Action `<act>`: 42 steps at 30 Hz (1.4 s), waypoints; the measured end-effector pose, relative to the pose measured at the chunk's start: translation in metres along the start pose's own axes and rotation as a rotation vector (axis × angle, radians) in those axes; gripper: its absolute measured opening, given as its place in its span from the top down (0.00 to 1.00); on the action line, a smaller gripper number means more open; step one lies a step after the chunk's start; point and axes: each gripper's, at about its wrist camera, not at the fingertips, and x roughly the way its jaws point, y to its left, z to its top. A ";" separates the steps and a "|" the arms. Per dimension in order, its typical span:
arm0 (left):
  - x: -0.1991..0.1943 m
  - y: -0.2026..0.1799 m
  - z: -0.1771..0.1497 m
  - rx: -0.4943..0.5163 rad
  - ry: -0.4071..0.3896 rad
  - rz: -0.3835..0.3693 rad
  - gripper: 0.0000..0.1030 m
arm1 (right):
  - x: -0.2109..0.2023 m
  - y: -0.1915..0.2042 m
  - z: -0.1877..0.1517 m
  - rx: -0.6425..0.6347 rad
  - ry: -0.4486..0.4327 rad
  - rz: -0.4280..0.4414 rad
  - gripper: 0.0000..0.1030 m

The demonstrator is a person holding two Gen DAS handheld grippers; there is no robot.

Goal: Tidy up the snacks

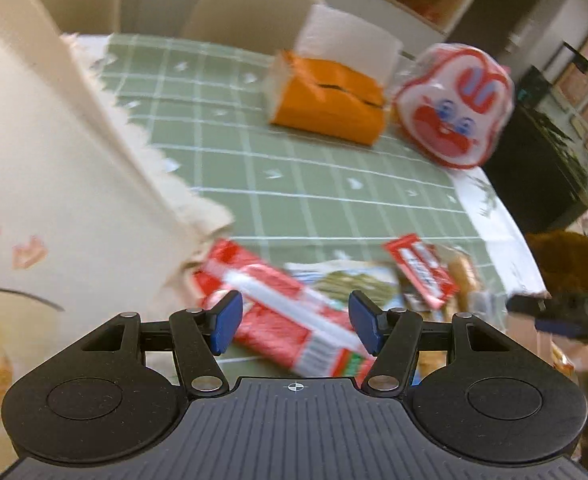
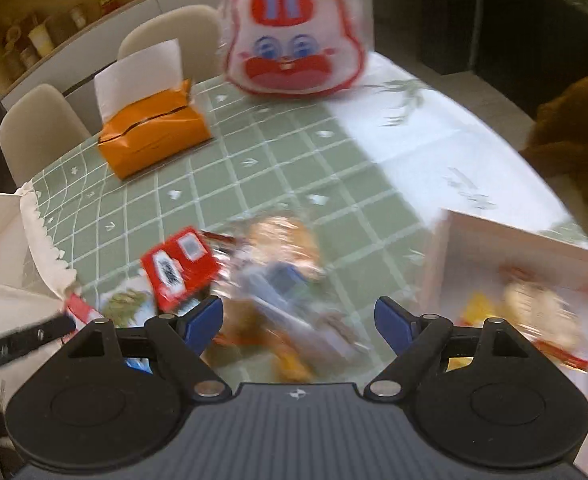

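My left gripper [image 1: 291, 322] is open, its blue pads either side of a red and white snack packet [image 1: 285, 312] lying on the green checked tablecloth [image 1: 277, 184]. Beside it lie a green-printed packet [image 1: 354, 284] and a small red packet [image 1: 420, 268]. My right gripper [image 2: 298, 322] is open above a blurred pile of clear-wrapped snacks [image 2: 281, 276]. The small red packet [image 2: 179, 268] lies left of that pile. A white box [image 2: 526, 240] at right holds a few snacks. A white paper bag [image 1: 53, 168] stands at left.
An orange tissue box [image 1: 330, 100] and a rabbit-face bag [image 1: 456, 104] stand at the far side of the table. Beige chairs [image 1: 249, 8] stand behind. A brown plush thing [image 2: 574, 132] sits past the table's right edge. The right gripper's tip [image 1: 566, 312] shows at the right edge.
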 end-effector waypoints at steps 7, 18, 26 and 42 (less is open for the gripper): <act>0.028 0.013 0.007 -0.048 0.025 -0.023 0.37 | 0.075 0.019 0.040 0.008 0.076 -0.109 0.19; 0.038 -0.020 -0.002 0.125 0.013 -0.191 0.42 | 0.038 0.008 -0.022 0.079 0.207 0.143 0.45; 0.019 -0.028 -0.021 0.150 0.091 -0.282 0.59 | 0.001 -0.003 -0.083 0.106 0.246 0.206 0.48; -0.017 -0.116 -0.107 0.397 0.234 -0.379 0.59 | -0.079 -0.063 -0.144 0.131 0.057 0.122 0.17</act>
